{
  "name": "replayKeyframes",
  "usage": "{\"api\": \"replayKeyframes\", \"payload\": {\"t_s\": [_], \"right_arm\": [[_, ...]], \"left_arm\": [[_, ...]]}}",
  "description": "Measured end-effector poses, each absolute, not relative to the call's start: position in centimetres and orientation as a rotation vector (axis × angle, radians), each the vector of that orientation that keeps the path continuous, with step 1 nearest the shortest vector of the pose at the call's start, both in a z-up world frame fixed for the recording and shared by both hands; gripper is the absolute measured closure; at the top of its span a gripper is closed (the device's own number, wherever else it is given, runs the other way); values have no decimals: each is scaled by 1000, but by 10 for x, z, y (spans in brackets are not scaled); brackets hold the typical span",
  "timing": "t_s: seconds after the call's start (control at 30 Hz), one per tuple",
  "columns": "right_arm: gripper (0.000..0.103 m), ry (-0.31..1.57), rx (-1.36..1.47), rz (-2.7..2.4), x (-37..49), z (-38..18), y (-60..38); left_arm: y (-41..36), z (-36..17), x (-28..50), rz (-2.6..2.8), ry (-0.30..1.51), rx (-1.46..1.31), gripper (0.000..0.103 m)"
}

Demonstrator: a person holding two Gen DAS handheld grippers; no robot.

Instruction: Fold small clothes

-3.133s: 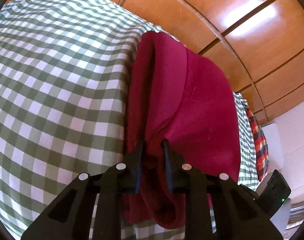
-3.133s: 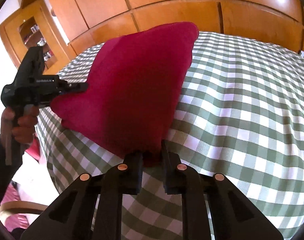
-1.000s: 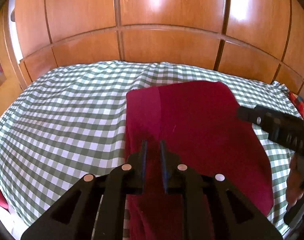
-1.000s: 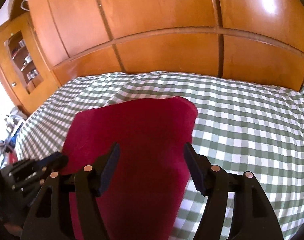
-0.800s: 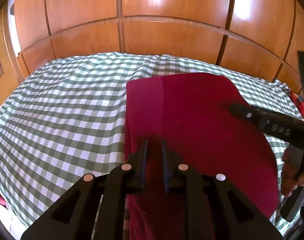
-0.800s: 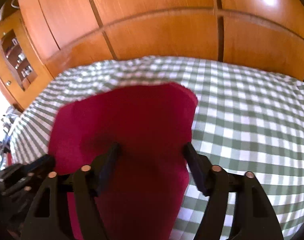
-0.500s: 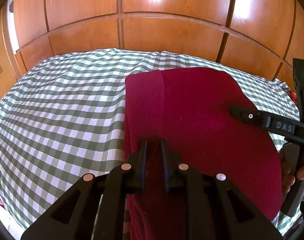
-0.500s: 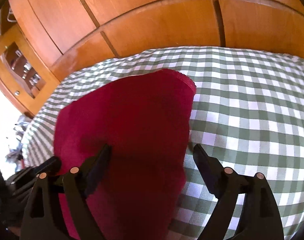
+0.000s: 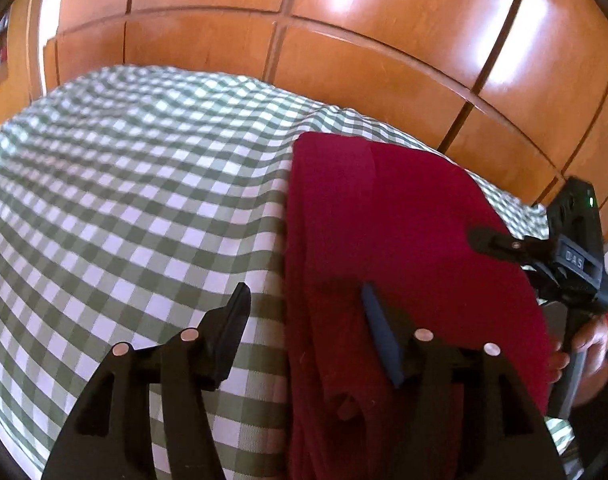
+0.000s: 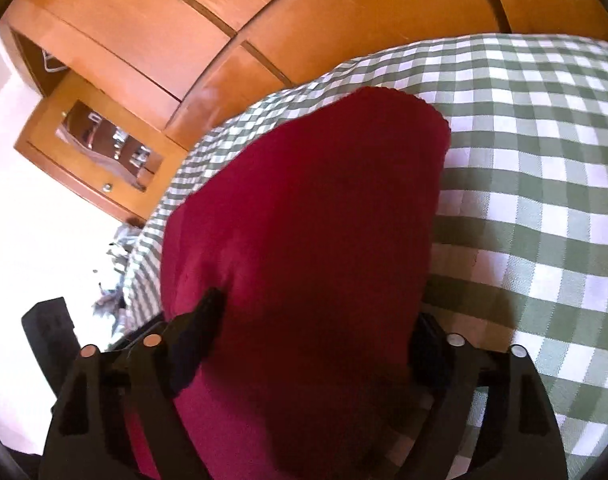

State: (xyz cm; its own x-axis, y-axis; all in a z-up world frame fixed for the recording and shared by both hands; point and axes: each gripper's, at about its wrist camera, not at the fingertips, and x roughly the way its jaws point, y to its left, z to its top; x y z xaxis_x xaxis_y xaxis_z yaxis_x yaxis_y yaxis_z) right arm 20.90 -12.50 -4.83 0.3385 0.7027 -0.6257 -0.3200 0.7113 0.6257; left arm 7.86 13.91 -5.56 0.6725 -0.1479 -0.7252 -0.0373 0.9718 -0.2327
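My right gripper's (image 10: pixel 316 332) right finger is half hidden behind the red garment (image 10: pixel 304 240), so I can't tell if the pads touch it; jaws wide, closing, cloth between. The garment lies folded on the green checked cloth (image 9: pixel 144 200), its near end cut off by the frame. My left gripper (image 9: pixel 304 308) was pinched on the garment's left edge half a second ago; now its jaws are opening, straddling that edge, gripping nothing.
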Motion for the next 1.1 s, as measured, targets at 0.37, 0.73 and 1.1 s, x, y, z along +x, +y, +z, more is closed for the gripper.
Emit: {"api": "replayKeyframes", "payload": {"t_s": [0.37, 0.73, 1.1], "right_arm": [[58, 932, 439, 656, 186, -19, -127], [62, 786, 335, 540, 147, 39, -175], [63, 639, 419, 195, 117, 64, -334]], "left_arm": [[123, -51, 70, -80, 772, -126, 67], [65, -31, 74, -204, 764, -67, 74], [-110, -7, 131, -454, 752, 72, 76]]}}
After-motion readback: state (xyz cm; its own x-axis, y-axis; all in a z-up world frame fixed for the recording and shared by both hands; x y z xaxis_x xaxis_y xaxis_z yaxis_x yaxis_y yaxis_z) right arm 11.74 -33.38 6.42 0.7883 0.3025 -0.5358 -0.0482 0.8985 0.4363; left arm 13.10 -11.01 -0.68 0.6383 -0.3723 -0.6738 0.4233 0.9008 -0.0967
